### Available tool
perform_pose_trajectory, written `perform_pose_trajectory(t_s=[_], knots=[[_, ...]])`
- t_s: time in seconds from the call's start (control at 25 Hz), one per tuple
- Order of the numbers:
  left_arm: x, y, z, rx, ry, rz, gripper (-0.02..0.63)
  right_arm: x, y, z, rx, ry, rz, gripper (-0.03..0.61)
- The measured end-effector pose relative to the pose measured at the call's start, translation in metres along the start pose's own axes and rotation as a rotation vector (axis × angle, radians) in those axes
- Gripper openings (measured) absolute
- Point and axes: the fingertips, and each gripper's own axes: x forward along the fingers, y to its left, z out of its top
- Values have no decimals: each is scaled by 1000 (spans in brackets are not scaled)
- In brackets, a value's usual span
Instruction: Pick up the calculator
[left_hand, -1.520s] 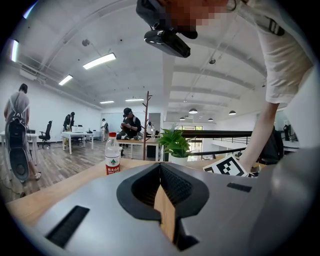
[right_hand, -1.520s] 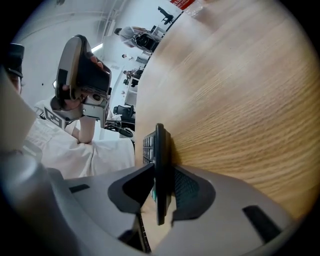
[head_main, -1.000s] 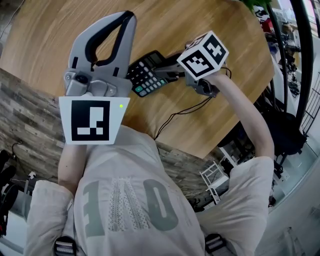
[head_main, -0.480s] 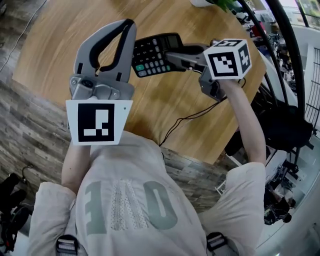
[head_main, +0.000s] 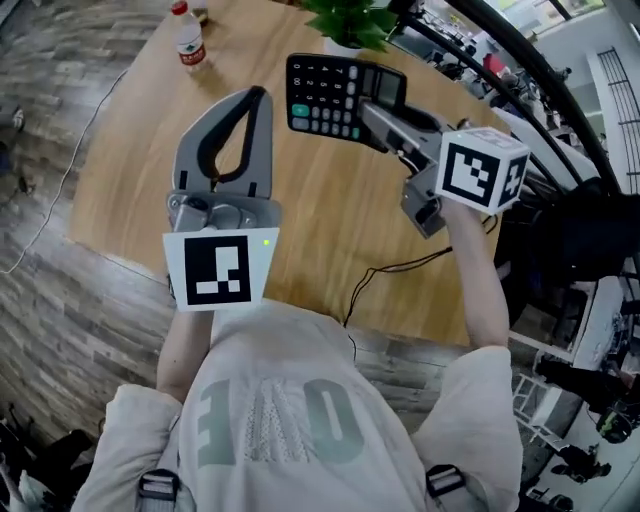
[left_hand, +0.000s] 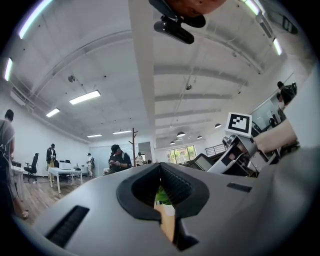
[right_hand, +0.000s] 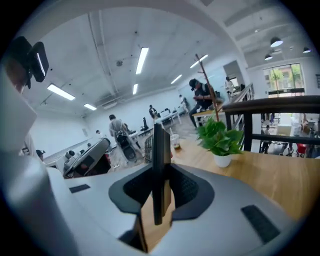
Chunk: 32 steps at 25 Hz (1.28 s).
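Calculator (head_main: 335, 93) clamped near its display end by the right gripper (head_main: 372, 112), with the keypad end projecting free toward the left of the head view. It appears to hang in the air above the wooden table (head_main: 140, 140) rather than rest on it. A potted plant (head_main: 350, 20) stands just beyond it at the far edge, and a water bottle (head_main: 187, 35) stands well apart near the far left corner. A black cable (head_main: 390, 272) trails over the near part of the table.

In the right gripper view the calculator (right_hand: 158, 170) shows edge-on as a thin dark slab, upright between the pads. The pads press on both of its faces, so these jaws are narrow and closed on it. The left gripper (head_main: 257, 100) hovers beside the load without touching it, its jaws drawn together tip to tip and holding nothing.

The pick-up looks essentially achieved, and the step in hand is judged to be securing the raised hold. Because only one end is gripped, the free keypad end acts as a lever. Pad pressure should therefore stay constant and the wrist should move smoothly, since a sudden turn could let the slab pivot or slide. The path should keep clear of the plant's leaves, and the left gripper is best left idle and out of the way
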Motion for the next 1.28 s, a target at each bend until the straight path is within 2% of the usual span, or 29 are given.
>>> perform_pose_trajectory(t_s=[0.12, 0.32, 0.48, 0.56, 0.72, 0.92, 1.08, 1.28], knots=[[-2, -3, 15, -36, -36, 9, 9, -28, 2, 15, 6, -151, -78, 100], [1, -15, 31, -38, -75, -25, 9, -78, 10, 31, -36, -453, -258, 100], [-1, -24, 33, -62, -76, -45, 9, -107, 28, 25, -98, -594, -443, 100], [-4, -29, 35, -63, -77, -59, 9, -116, 40, 17, -98, -635, -479, 100], [-15, -40, 36, -75, -80, -89, 9, -131, 62, -8, -31, -698, -460, 100], [-12, -48, 46, -64, -101, -125, 9, -147, 68, -21, 21, -739, -514, 100], [-12, -44, 46, -55, -99, -128, 9, -144, 73, -29, 17, -734, -560, 100], [-9, -39, 46, -57, -93, -114, 9, -141, 73, -29, -8, -706, -568, 100]])
